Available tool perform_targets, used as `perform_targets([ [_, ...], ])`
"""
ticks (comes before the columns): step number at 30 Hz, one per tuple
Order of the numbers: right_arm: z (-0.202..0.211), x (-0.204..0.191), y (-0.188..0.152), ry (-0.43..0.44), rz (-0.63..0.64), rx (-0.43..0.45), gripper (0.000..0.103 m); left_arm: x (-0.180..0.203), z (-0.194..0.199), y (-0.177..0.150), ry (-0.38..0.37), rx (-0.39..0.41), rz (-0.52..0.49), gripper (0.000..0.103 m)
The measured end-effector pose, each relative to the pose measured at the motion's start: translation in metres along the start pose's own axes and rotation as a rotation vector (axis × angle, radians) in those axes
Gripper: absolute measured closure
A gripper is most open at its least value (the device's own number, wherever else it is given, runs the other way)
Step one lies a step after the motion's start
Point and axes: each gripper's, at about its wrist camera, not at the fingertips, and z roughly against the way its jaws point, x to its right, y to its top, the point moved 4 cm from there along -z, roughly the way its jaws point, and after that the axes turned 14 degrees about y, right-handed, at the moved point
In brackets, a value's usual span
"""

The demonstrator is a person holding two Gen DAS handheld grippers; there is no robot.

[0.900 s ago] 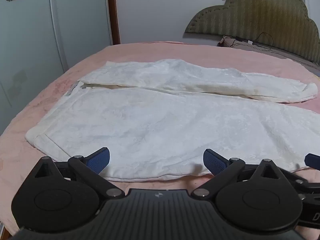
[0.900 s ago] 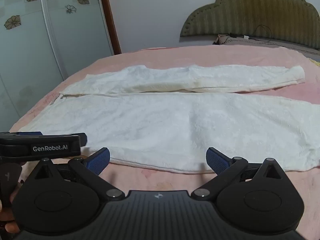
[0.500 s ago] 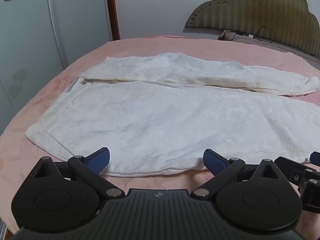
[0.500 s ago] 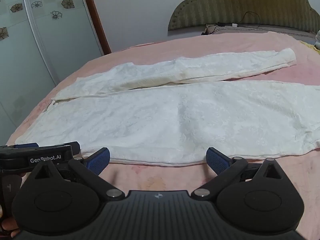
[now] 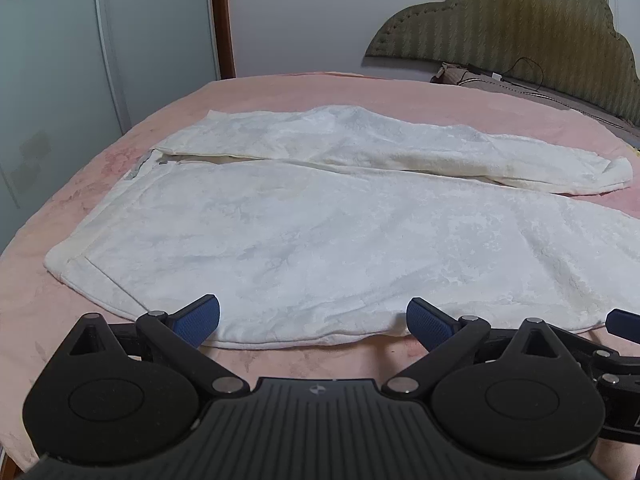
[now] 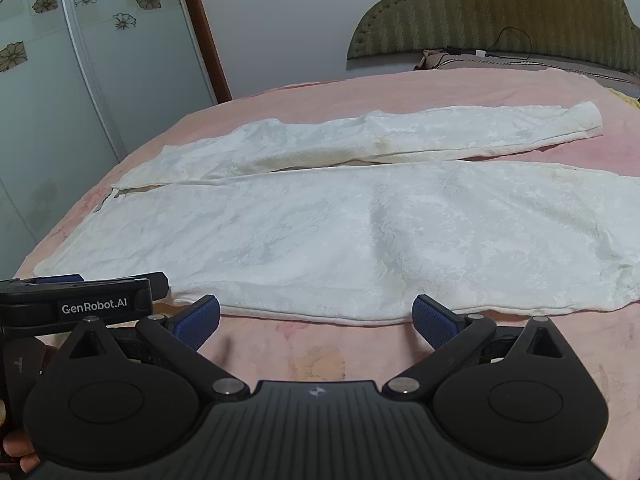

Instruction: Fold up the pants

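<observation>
Two tools, both spread wide, nothing between the blue pads. White pants [image 5: 320, 232] flat on the pink bed [image 5: 280, 92], long axis running crosswise to both views: waistband [image 5: 92, 248] at the left end, cuffs off to the right. Two legs side by side, the far leg [image 6: 380, 140] narrower and parted a little from the near leg [image 6: 360, 240] toward the cuff. Left tool [image 5: 313, 320] just short of the near edge, close to the waistband end; right tool [image 6: 316, 316] just short of the same edge, further along toward the cuff [image 6: 624, 280]. Near hem directly ahead of both, neither touching cloth. Probably a lengthwise fold first: near edge pinched at two places, carried away over the far leg. Left nearer the waist, right nearer the cuff.
</observation>
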Motion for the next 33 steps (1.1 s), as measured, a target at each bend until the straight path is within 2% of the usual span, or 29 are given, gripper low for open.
perform_targets([
  [9, -0.001, 0.001, -0.002, -0.062, 0.064, 0.011, 0.000, 0.002, -0.002, -0.004, 0.007, 0.005, -0.011, 0.001],
  [33, 0.001, -0.015, -0.005, -0.013, 0.139, 0.026, 0.000, -0.001, 0.000, -0.003, 0.024, 0.015, -0.019, 0.001],
])
